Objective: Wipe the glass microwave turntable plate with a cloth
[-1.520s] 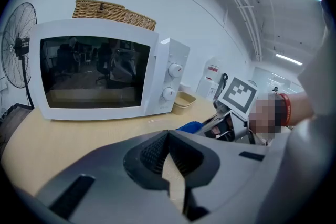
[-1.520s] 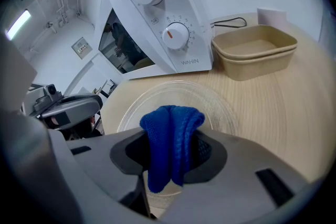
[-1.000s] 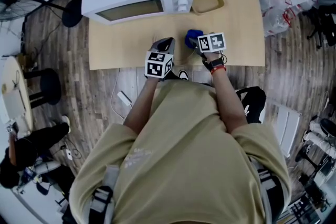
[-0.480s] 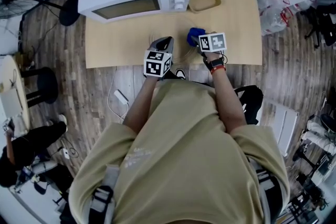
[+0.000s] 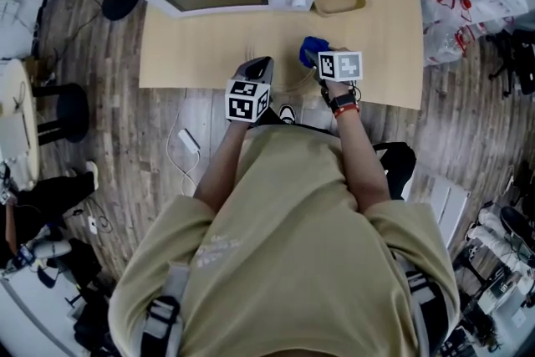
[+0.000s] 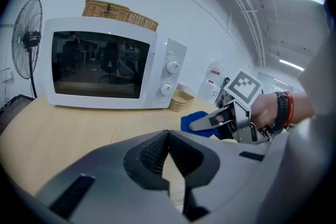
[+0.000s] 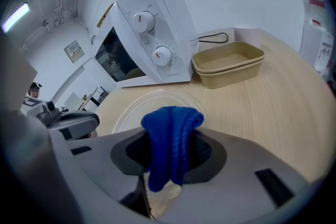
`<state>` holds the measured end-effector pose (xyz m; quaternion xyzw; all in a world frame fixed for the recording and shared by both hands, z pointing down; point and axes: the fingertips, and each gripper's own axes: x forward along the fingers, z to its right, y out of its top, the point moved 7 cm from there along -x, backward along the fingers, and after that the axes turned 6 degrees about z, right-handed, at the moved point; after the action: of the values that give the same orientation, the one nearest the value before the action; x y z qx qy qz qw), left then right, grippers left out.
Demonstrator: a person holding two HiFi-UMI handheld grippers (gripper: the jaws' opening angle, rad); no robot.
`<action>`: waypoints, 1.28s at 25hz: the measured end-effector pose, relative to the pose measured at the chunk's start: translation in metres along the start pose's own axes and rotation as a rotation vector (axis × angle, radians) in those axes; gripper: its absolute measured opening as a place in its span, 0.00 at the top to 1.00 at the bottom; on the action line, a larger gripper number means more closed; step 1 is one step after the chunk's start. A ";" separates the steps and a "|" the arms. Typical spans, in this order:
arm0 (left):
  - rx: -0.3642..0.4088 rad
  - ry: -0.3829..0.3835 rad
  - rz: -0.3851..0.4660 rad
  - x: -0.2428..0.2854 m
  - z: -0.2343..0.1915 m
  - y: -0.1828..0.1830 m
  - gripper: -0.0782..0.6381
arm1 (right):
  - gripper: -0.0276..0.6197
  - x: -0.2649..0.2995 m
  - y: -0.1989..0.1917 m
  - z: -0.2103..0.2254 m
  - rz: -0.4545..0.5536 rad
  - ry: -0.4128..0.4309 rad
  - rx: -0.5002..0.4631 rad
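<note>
The blue cloth point(image 7: 170, 123) is pinched in the right gripper point(image 7: 172, 157), bunched up between its jaws with one end hanging down. The glass plate point(image 7: 134, 110) is laid flat on the table point(image 7: 273, 102), just in front of that gripper and on the near side of the microwave point(image 7: 152, 34). The cloth is held over the plate's near rim — whether the glass is touched cannot be told. The left gripper point(image 6: 168, 160) is held at the plate's left side with its jaws pressed together, and nothing is seen between them. The step in hand looks like the wiping, or its very start. Next, the cloth likely needs to be pushed down onto the glass and rubbed across it — gently, so the plate is not slid along the table.
</note>
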<state>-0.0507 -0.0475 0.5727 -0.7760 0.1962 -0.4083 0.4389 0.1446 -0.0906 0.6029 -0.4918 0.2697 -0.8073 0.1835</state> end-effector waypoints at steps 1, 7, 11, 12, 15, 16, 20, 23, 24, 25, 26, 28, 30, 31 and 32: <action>-0.006 0.010 0.005 -0.005 -0.002 -0.002 0.87 | 0.73 0.003 0.002 -0.008 0.002 0.029 0.001; -0.014 0.106 0.005 -0.031 -0.021 -0.012 0.87 | 0.73 0.033 0.005 -0.066 -0.028 0.255 0.026; -0.025 0.167 0.001 -0.047 -0.035 -0.017 0.87 | 0.74 0.053 0.002 -0.098 -0.084 0.356 0.079; -0.036 0.179 0.008 -0.051 -0.038 -0.018 0.87 | 0.74 0.056 0.002 -0.103 -0.099 0.367 0.087; -0.060 0.206 0.029 -0.061 -0.045 -0.020 0.87 | 0.74 0.067 0.003 -0.117 -0.133 0.390 0.106; -0.064 0.213 0.034 -0.064 -0.048 -0.019 0.87 | 0.74 0.071 0.003 -0.121 -0.143 0.397 0.107; -0.075 0.243 0.031 -0.073 -0.058 -0.022 0.87 | 0.74 0.085 -0.004 -0.137 -0.205 0.404 0.070; -0.084 0.258 0.027 -0.078 -0.062 -0.023 0.87 | 0.74 0.093 -0.007 -0.144 -0.238 0.403 0.087; -0.084 0.260 0.028 -0.079 -0.063 -0.023 0.87 | 0.74 0.095 -0.007 -0.145 -0.238 0.399 0.085; -0.084 0.261 0.030 -0.079 -0.064 -0.022 0.87 | 0.74 0.098 -0.006 -0.145 -0.239 0.391 0.072; -0.085 0.262 0.031 -0.079 -0.065 -0.022 0.87 | 0.74 0.100 -0.006 -0.145 -0.243 0.380 0.052; -0.091 0.266 0.030 -0.079 -0.068 -0.023 0.87 | 0.75 0.106 -0.009 -0.145 -0.266 0.348 0.009; -0.098 0.270 0.027 -0.079 -0.068 -0.024 0.87 | 0.75 0.109 -0.011 -0.145 -0.289 0.324 -0.014; -0.099 0.269 0.025 -0.079 -0.068 -0.025 0.87 | 0.75 0.109 -0.011 -0.145 -0.297 0.319 -0.020; -0.099 0.268 0.024 -0.079 -0.067 -0.025 0.87 | 0.76 0.108 -0.011 -0.146 -0.303 0.317 -0.025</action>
<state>-0.1526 -0.0170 0.5762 -0.7327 0.2822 -0.4929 0.3748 -0.0345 -0.1057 0.6309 -0.3957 0.2281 -0.8896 0.0094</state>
